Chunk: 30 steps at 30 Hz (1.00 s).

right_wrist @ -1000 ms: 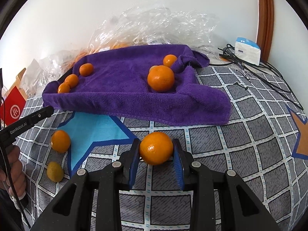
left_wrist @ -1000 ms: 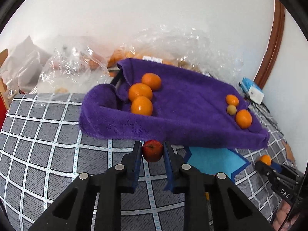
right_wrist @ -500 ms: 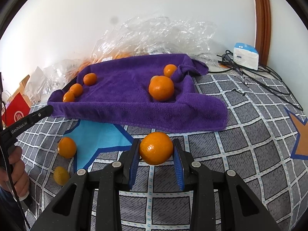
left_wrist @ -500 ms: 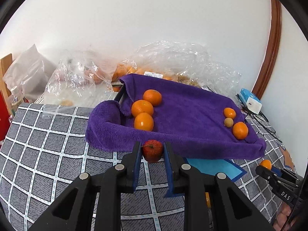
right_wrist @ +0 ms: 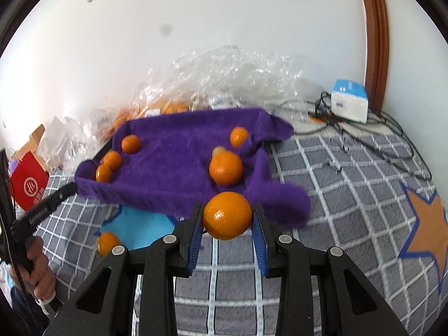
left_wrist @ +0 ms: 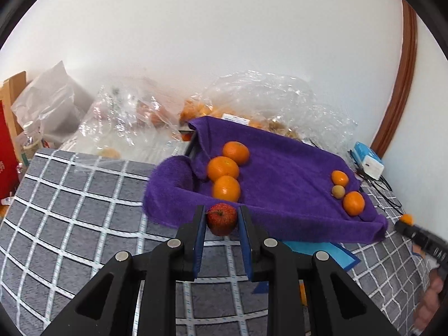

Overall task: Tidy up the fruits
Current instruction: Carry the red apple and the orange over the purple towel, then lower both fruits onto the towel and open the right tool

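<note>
Carrying fruit in both hands, the person has the left gripper [left_wrist: 221, 221] clamped on a small red fruit [left_wrist: 221, 219] and the right gripper [right_wrist: 227, 218] clamped on an orange [right_wrist: 227, 215], both held above the checked cover just short of the purple towel [left_wrist: 280, 168]. The towel's near edge is raised, so a low approach could snag it and tip the oranges already lying inside. The round orange could also roll off the sloping cloth if let go near the edge.
</note>
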Each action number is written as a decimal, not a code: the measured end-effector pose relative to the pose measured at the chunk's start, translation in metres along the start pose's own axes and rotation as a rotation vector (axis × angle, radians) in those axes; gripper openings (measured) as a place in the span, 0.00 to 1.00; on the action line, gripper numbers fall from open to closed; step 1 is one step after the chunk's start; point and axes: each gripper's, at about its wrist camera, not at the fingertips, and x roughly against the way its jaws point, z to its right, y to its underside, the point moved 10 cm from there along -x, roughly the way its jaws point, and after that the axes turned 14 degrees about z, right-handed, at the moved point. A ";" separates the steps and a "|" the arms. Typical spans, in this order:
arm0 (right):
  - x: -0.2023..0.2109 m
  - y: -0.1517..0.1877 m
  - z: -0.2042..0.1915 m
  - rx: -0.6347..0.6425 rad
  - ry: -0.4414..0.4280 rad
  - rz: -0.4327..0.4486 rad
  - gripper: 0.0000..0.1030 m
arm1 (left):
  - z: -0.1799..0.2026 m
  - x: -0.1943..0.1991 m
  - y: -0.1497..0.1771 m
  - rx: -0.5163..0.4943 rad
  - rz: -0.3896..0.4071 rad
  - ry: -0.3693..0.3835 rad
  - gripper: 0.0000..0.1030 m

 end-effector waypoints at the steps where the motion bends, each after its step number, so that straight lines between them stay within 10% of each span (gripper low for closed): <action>1: -0.002 -0.007 0.000 0.006 0.001 0.002 0.32 | -0.003 0.000 -0.002 -0.001 -0.003 -0.008 0.21; 12: -0.061 -0.070 -0.007 0.057 -0.038 0.003 0.32 | -0.010 -0.001 -0.053 -0.003 -0.025 -0.044 0.21; 30: -0.184 -0.036 -0.037 0.153 -0.061 -0.229 0.32 | 0.018 -0.073 -0.047 -0.008 -0.157 0.042 0.21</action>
